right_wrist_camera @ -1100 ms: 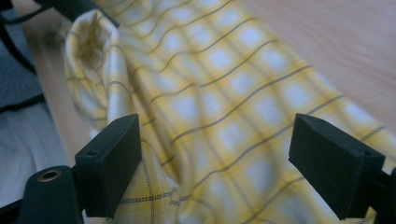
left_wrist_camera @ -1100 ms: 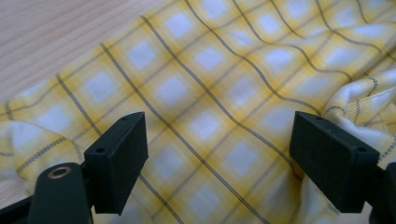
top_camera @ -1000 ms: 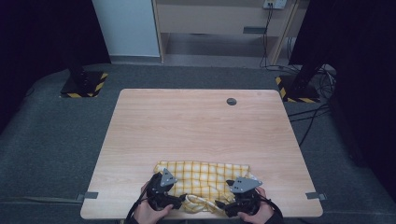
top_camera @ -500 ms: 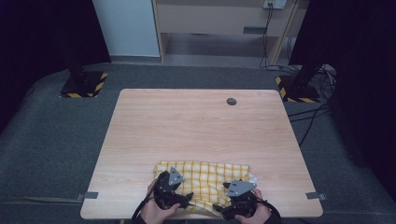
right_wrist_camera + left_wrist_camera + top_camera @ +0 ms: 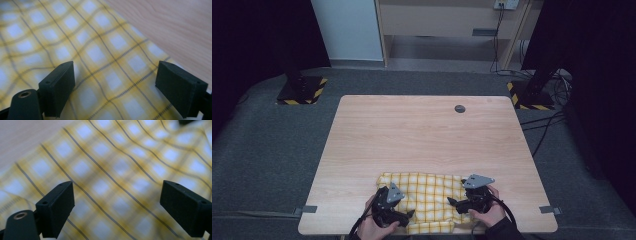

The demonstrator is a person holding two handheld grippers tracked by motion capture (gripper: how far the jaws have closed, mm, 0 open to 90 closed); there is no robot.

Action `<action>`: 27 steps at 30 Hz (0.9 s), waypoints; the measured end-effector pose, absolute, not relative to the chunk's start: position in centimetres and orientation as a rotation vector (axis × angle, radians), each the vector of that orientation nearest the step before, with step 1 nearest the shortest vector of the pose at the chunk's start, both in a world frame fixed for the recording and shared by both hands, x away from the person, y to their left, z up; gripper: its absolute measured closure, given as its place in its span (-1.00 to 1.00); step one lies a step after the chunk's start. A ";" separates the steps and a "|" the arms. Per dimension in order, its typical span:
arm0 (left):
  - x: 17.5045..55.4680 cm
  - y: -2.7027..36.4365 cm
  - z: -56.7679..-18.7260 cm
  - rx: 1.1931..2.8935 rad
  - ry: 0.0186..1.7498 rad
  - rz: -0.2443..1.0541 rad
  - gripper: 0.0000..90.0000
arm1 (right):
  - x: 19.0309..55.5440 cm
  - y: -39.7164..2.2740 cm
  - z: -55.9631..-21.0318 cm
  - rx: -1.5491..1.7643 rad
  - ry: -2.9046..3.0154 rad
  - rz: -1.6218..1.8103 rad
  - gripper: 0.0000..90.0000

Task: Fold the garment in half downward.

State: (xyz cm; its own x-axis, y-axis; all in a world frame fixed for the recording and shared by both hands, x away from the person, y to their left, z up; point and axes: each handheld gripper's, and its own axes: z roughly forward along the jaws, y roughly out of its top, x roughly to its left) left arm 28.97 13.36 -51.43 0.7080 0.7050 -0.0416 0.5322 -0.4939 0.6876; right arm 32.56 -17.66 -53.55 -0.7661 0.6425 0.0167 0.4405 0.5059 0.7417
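Note:
A yellow checked cloth [image 5: 427, 192] lies folded flat at the near edge of the wooden table [image 5: 422, 135]. My left gripper [image 5: 410, 214] rests over the cloth's near left part, jaws pointing right. In the left gripper view the left gripper [image 5: 117, 207] is open above the cloth [image 5: 120, 160]; its jaws have just been opening, with nothing pinched between them. My right gripper [image 5: 452, 202] sits at the cloth's right end, jaws pointing left. In the right gripper view the right gripper [image 5: 115, 90] is open just above the cloth [image 5: 75, 37], near its edge.
A small dark round disc [image 5: 460, 108] sits in the tabletop near the far edge. Bare wood [image 5: 175, 27] lies beside the cloth. Grey carpet surrounds the table, with two black stand bases [image 5: 301, 90] at the far corners.
The right gripper dipped toward the near edge, then moved back a little farther over the cloth's right end. The left gripper has stayed almost in place.

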 end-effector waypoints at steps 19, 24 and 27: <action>31.1 14.6 -52.6 2.292 0.938 0.363 -0.69 | 33.0 -17.6 -52.6 0.870 2.526 1.204 -0.62; 31.3 15.1 -52.9 2.283 0.912 0.364 -0.67 | 33.5 -17.5 -53.9 0.853 2.528 1.089 -0.63; 31.4 15.3 -53.0 2.274 0.901 0.365 -0.67 | 34.3 -18.0 -54.1 0.878 2.510 1.103 -0.68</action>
